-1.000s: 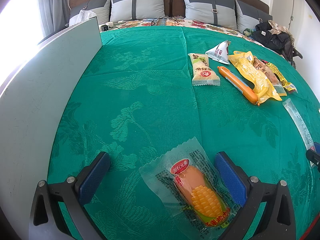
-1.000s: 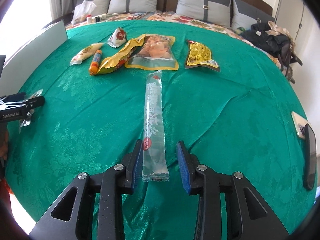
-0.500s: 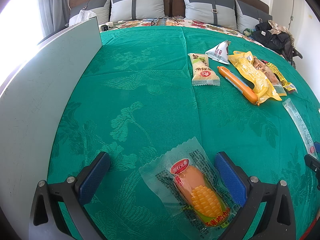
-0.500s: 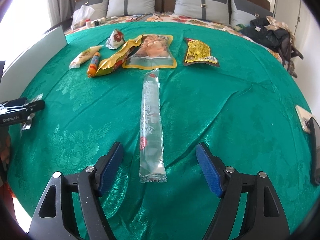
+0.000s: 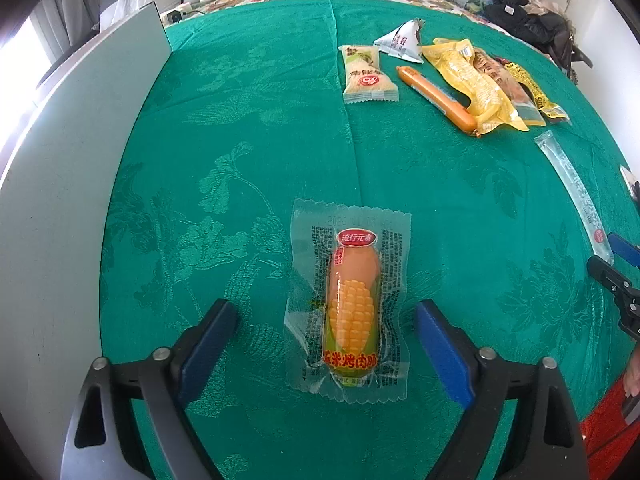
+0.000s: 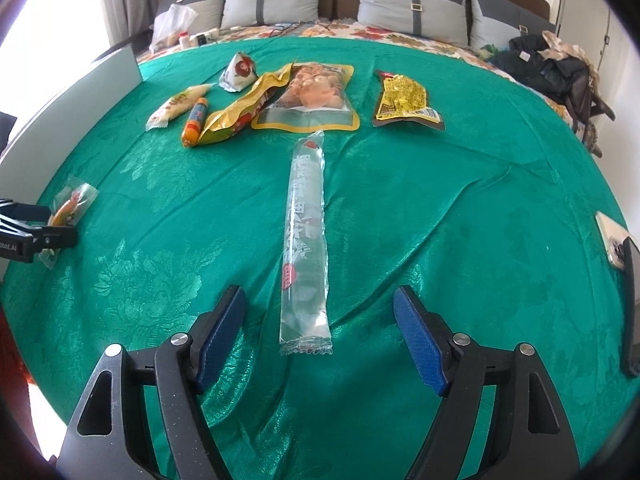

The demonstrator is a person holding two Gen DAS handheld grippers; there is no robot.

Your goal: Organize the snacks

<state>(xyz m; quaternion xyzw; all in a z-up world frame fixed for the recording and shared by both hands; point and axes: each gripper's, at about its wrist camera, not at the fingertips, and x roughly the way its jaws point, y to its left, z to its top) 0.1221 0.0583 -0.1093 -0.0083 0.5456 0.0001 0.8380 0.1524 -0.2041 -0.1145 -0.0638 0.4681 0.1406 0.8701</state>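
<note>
The left tool (image 5: 324, 344) was closing around the corn sausage pack (image 5: 350, 300), which lay flat on the green table (image 5: 240, 120); its pads had not touched the pack. The right tool (image 6: 320, 336) stood released, with the near end of the long clear stick pack (image 6: 306, 232) lying between its fingers, untouched.

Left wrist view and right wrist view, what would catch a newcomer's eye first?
A corn sausage packet lies on the bright green bedspread, between the left gripper's closing jaws, not yet touched. In the right wrist view a long clear snack tube runs ahead of the open right gripper, toward a row of snack packets further back.
</note>
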